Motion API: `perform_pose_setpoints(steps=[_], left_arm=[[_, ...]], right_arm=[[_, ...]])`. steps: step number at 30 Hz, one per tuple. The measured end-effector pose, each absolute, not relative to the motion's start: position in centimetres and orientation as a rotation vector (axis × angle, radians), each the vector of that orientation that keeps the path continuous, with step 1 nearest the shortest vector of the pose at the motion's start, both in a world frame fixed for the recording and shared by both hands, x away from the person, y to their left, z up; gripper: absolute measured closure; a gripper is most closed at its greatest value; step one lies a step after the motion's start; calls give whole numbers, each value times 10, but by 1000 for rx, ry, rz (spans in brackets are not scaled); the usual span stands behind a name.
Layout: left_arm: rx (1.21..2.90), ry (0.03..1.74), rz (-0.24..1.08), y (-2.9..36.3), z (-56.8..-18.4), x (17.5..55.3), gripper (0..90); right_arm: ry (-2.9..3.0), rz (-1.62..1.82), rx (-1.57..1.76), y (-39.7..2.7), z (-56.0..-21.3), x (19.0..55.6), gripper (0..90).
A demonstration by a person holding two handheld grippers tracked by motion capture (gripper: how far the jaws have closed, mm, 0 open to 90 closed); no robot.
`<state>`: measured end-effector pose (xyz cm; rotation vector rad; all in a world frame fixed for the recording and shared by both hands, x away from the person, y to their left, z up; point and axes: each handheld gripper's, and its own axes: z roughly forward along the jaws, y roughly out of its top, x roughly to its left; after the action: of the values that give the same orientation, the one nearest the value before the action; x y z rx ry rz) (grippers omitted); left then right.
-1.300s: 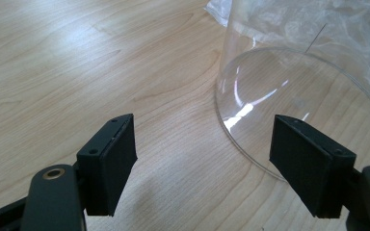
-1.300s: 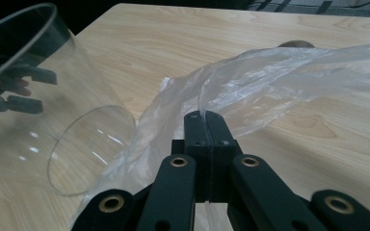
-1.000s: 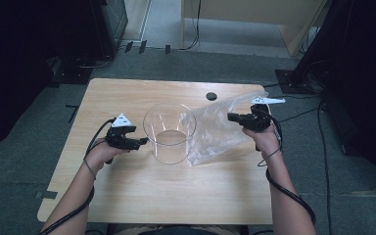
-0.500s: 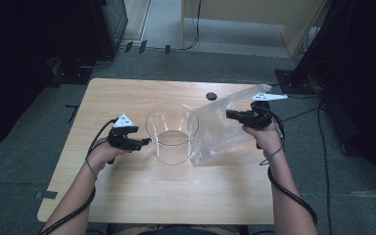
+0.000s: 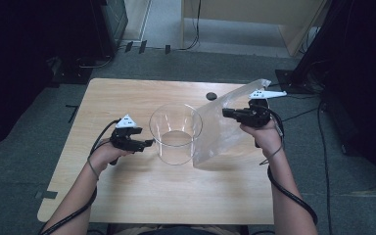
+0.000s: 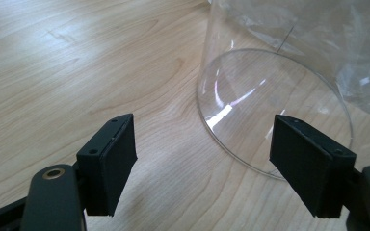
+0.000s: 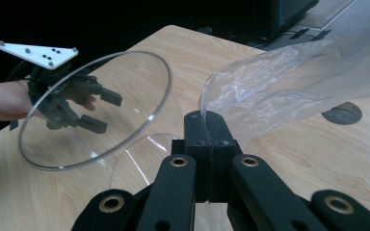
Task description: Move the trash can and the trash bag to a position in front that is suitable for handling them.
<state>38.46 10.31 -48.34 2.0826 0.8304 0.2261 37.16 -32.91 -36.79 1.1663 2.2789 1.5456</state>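
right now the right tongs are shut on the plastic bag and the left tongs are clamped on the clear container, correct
Not quite. The right tongs are shut on the plastic bag, but the left tongs are open, not clamped: the left gripper view shows their jaws spread apart, with the clear container just ahead of them.

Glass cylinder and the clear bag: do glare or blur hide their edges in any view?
High view: soft, dark surround, but the glass cylinder rim reads clearly; the bag is pale. Left gripper view: sharp, with bright glints on the cylinder base. Right gripper view: the right gripper is dim, yet the bag's pinched edge shows.
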Motion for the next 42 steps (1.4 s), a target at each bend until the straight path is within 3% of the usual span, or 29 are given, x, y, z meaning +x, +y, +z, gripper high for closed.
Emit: perform_pose_setpoints(steps=[15, 22, 36, 42], left_arm=[[2027, 832, 65, 113, -460, 393, 253], [2000, 846, 41, 114, -454, 404, 270], [1964, 832, 49, 112, -455, 411, 277], [1961, 826, 28, 106, -455, 407, 321]], right_arm=[[2337, 1521, 1102, -319, -347, 374, 900], [2359, 1556, 1052, -309, -333, 381, 900], [2443, 1549, 964, -293, -338, 380, 900], [2452, 1567, 926, -286, -334, 375, 900]])
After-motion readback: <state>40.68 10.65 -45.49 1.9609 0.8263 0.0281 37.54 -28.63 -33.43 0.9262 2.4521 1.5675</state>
